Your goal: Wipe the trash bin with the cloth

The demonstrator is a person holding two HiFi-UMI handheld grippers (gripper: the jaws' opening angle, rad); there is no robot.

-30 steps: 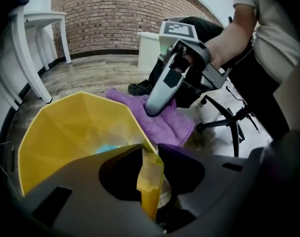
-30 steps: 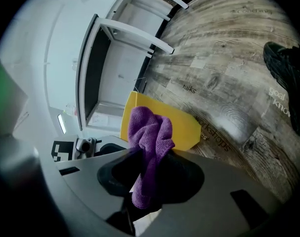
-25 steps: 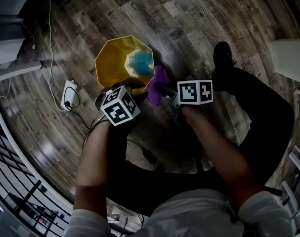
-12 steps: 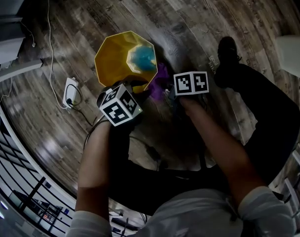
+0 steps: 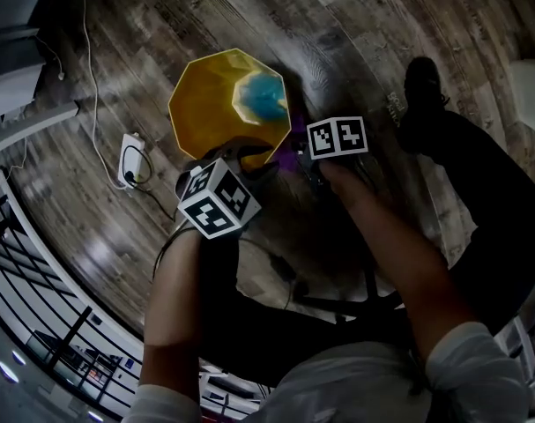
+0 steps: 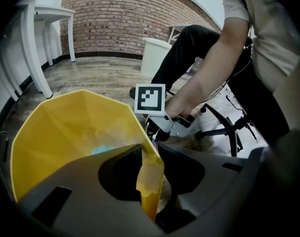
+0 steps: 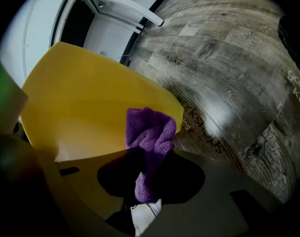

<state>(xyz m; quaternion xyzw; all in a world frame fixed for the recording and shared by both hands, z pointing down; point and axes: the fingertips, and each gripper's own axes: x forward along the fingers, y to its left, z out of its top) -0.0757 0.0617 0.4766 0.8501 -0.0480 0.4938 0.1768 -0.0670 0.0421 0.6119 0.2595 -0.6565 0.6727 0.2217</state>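
**Head view: two tools at a yellow bin, one gripping its rim, one holding a cloth**

Wood-plank floor (image 5: 382,25) fills the frame beyond both tools. The yellow, faceted trash bin (image 5: 210,104) stands on it directly ahead of the left tool (image 5: 241,159) and just to the left of the right tool (image 5: 295,154), with something blue (image 5: 260,100) showing at its bottom. The person's forearms reach down from the lower edge, and a dark shoe (image 5: 423,77) is planted well to the right of the right tool.

In the left gripper view, the left tool (image 6: 150,157) is clamped on the bin's (image 6: 75,127) rim, one jaw inside the wall and one outside. In the right gripper view, the right tool (image 7: 147,181) is closed on a bunched purple cloth (image 7: 150,137), which sticks out past the jaw tips, up against the outside wall of the bin (image 7: 90,107). From above, only a sliver of the cloth (image 5: 293,151) shows at the right tool's tip.

A white power strip (image 5: 130,161) with its cable lies on the floor to the left of the left tool.
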